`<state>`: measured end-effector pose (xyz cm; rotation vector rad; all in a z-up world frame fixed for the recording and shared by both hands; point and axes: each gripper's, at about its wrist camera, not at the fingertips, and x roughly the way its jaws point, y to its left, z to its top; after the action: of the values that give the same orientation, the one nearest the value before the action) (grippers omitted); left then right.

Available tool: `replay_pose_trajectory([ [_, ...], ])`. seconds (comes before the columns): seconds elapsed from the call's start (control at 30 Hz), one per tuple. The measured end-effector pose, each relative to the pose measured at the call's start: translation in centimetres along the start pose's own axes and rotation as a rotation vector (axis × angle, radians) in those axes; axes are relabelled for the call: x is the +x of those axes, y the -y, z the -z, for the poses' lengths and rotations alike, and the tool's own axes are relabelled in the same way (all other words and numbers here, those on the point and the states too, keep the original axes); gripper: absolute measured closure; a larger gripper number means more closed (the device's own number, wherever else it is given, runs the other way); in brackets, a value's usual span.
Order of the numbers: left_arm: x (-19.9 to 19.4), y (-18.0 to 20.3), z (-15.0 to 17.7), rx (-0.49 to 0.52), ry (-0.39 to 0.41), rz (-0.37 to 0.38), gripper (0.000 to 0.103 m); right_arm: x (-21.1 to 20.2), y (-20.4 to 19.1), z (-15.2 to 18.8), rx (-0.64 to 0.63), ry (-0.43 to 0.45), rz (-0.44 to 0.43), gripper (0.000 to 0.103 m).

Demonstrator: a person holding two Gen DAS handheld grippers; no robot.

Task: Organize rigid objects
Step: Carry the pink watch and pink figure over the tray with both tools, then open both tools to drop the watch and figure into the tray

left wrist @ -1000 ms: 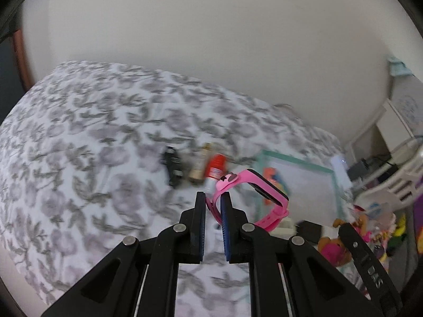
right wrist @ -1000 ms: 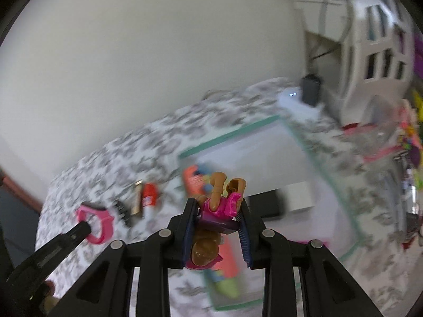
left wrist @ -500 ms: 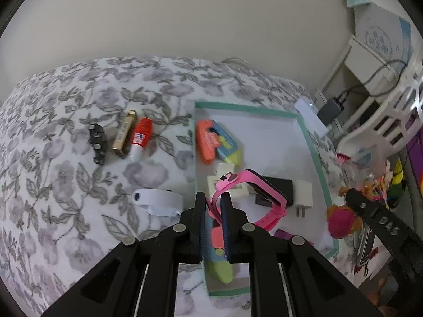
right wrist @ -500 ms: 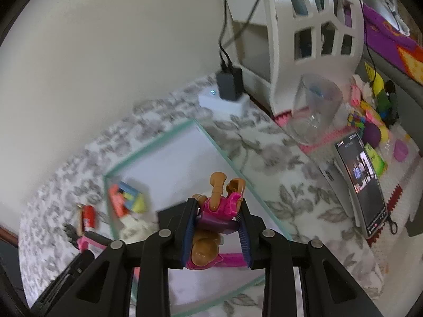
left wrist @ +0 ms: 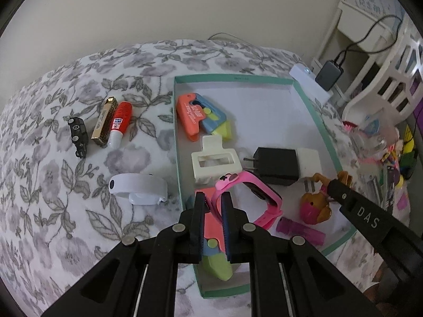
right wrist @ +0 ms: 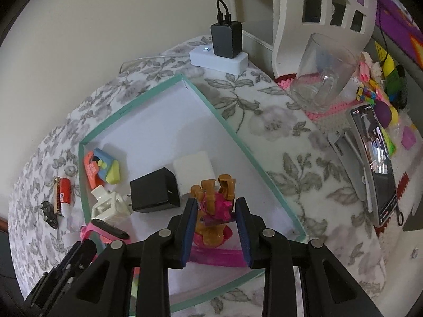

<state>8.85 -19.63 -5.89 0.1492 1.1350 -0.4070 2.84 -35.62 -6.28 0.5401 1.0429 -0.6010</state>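
Note:
A teal-rimmed white box [left wrist: 321, 121] lies on a floral bedspread; it also shows in the right wrist view [right wrist: 230, 129]. My left gripper [left wrist: 212, 200] is shut on a pink watch [left wrist: 253, 192] over the box's near left part. My right gripper [right wrist: 216, 211] is open around a brown doll in a pink dress [right wrist: 214, 216], which rests in the box near a purple comb [right wrist: 216, 257]. The doll also shows in the left wrist view [left wrist: 314, 206]. The box holds orange toy cutters [left wrist: 195, 116], a cream clip [left wrist: 214, 158] and a black charger [left wrist: 275, 165].
On the bedspread left of the box lie a white wristband [left wrist: 137, 187], a red-capped tube [left wrist: 120, 124], a gold bar [left wrist: 104, 121] and a black toy car [left wrist: 78, 134]. Right of the box stand a glass mug [right wrist: 325, 76], a phone [right wrist: 375, 158] and a white power strip [right wrist: 219, 58].
Both grippers moved over the box and lower. The right gripper's jaws have opened and the doll now rests in the box. The left still holds the watch.

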Motion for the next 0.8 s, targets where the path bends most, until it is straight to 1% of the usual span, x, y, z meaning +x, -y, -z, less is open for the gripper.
replay_pose_trajectory([
  [0.23,0.9,0.5,0.4,0.024,-0.024,-0.012,0.087,0.5,0.1,0.0,0.006,-0.017,0.042,0.069],
  [0.33,0.9,0.6,0.4,0.026,-0.019,-0.015,0.086,1.0,0.5,0.1,0.027,-0.042,0.032,0.069],
  [0.43,0.7,0.6,0.3,0.025,-0.014,-0.017,0.084,1.3,0.6,0.2,0.038,-0.055,0.020,0.065],
  [0.5,0.7,0.6,0.3,0.023,-0.013,-0.018,0.079,1.3,0.5,0.2,0.031,-0.053,0.035,0.063],
  [0.57,0.6,0.5,0.2,0.019,-0.011,-0.020,0.065,1.2,0.5,0.3,0.031,-0.057,0.045,0.054],
  [0.63,0.4,0.4,0.1,0.012,-0.005,-0.021,0.057,1.1,0.4,0.3,0.028,-0.049,0.051,0.049],
  [0.67,0.3,0.3,0.1,0.008,-0.001,-0.021,0.056,0.9,0.3,0.2,0.024,-0.044,0.056,0.045],
  [0.73,0.0,0.2,0.0,0.001,0.007,-0.023,0.055,0.6,0.1,0.1,0.011,-0.027,0.065,0.039],
  [0.8,-0.2,0.0,-0.1,-0.004,0.016,-0.031,0.049,0.2,-0.2,0.1,-0.003,-0.016,0.067,0.038],
])
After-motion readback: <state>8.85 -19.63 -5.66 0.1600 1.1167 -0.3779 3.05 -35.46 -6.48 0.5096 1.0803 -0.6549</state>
